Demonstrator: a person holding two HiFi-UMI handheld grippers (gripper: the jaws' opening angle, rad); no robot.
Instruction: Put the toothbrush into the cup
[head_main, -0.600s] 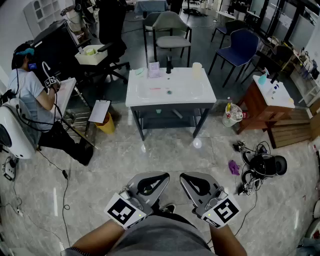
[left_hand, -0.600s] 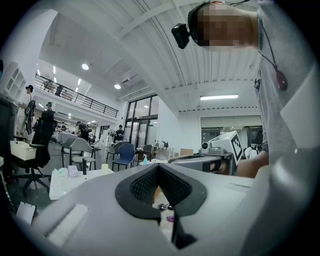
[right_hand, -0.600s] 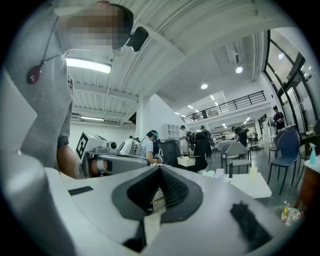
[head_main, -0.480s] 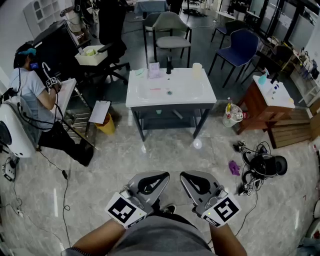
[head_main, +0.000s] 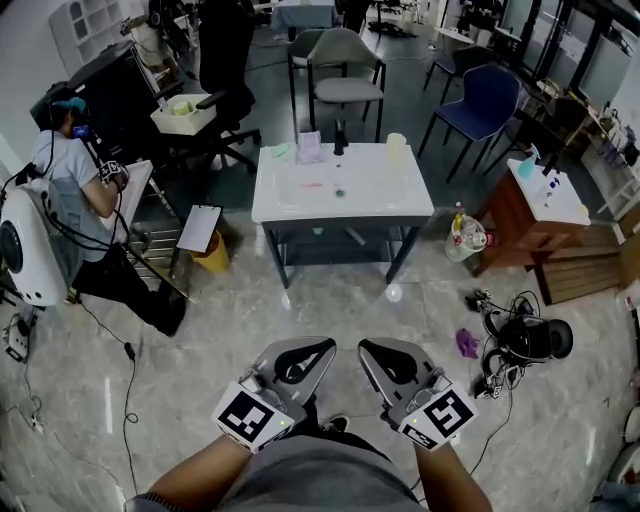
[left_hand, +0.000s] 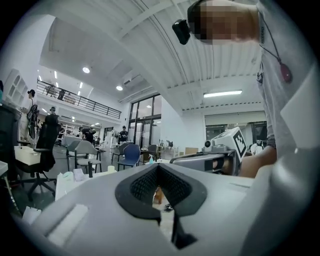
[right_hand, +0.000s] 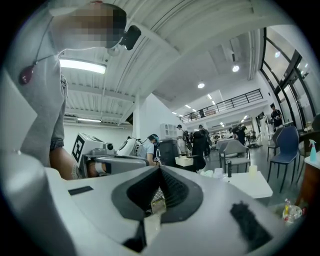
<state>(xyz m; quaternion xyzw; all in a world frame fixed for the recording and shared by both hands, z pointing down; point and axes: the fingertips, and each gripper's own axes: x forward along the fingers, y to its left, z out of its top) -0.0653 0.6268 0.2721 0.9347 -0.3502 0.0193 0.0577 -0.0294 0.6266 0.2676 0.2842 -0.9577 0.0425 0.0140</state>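
The left gripper and the right gripper are pale grey with black pads, and each carries black-and-white square marker patterns. The floor ahead of them is grey, veined like marble. Beyond it is a white table with a dark grey frame underneath, and a cream cup ahead of the right gripper. Past the table are a grey chair and, further right, a dark blue chair. Ahead and to the left of the left gripper is a yellow bin. Just right of the right gripper is a purple scrap. Ahead of that is a brown wooden cabinet.
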